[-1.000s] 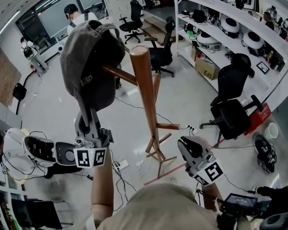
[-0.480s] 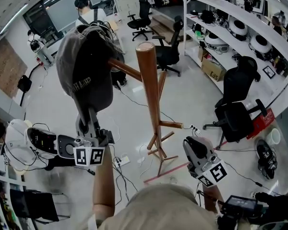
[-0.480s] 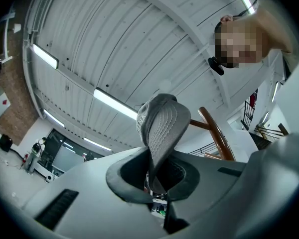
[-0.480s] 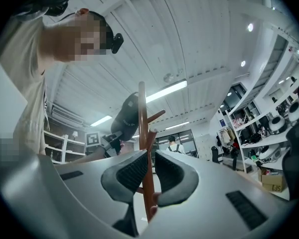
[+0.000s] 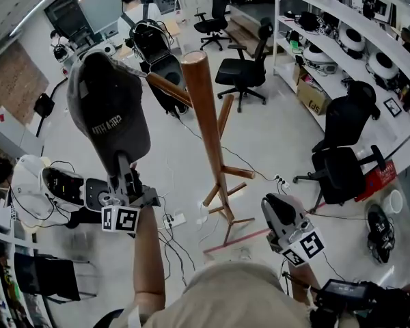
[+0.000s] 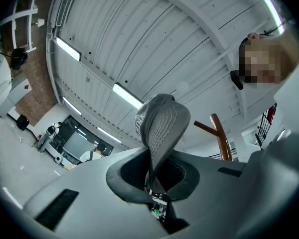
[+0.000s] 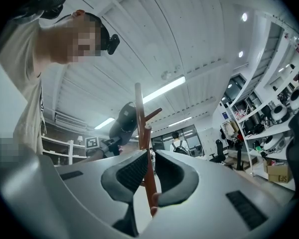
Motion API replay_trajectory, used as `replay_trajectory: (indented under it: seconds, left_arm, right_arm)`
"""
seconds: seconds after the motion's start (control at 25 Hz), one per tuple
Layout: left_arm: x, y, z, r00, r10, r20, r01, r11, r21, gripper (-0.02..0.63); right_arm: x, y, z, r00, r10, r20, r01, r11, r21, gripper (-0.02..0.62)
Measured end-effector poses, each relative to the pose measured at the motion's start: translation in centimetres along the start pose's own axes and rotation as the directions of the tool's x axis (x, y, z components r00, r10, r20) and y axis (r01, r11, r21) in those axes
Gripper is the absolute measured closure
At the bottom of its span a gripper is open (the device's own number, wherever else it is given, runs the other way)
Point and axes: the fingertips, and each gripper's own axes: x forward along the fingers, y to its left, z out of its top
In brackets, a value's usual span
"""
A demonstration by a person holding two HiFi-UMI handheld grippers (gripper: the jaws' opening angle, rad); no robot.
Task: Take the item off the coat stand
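A grey cap [image 5: 109,115] hangs upright from my left gripper [image 5: 125,161], which is shut on its brim from below. The cap sits at the tip of a slanted peg [image 5: 169,89] of the wooden coat stand [image 5: 206,125]; I cannot tell whether it still touches the peg. In the left gripper view the cap [image 6: 162,128] rises from between the pads of the left gripper [image 6: 157,183], with the stand [image 6: 220,138] behind to the right. My right gripper [image 5: 277,207] is low on the right, apart from the stand. That right gripper [image 7: 150,168] has its jaws slightly apart and holds nothing.
Black office chairs [image 5: 242,70] [image 5: 342,162] stand behind and to the right of the stand. Shelves [image 5: 355,39] with devices line the right wall. Cables and a power strip [image 5: 178,219] lie by the stand's feet. Equipment [image 5: 58,190] sits at the left; a person [image 5: 133,9] stands far back.
The left gripper and the cap have shifted left and down, away from the pole toward the peg's tip. The right gripper has stayed in place.
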Motion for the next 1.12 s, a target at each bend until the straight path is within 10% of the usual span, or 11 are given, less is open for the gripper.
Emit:
replay_trajectory:
  seconds: [0.84,1.12]
  left_arm:
    - [-6.8,0.5,-0.2,0.998,0.065,-0.011,-0.065,0.992,-0.112,0.572]
    - [-11.1,1.5,0.3,0.997,0.057,0.045,-0.040,0.949,-0.311,0.572]
  right_arm:
    - [-0.5,-0.2,-2.6,0.980,0.185,-0.071,-0.178,0.979,0.100,0.541]
    - [0.6,1.4,-4.1,0.973,0.215,-0.087,-0.208,0.974,0.084,0.540]
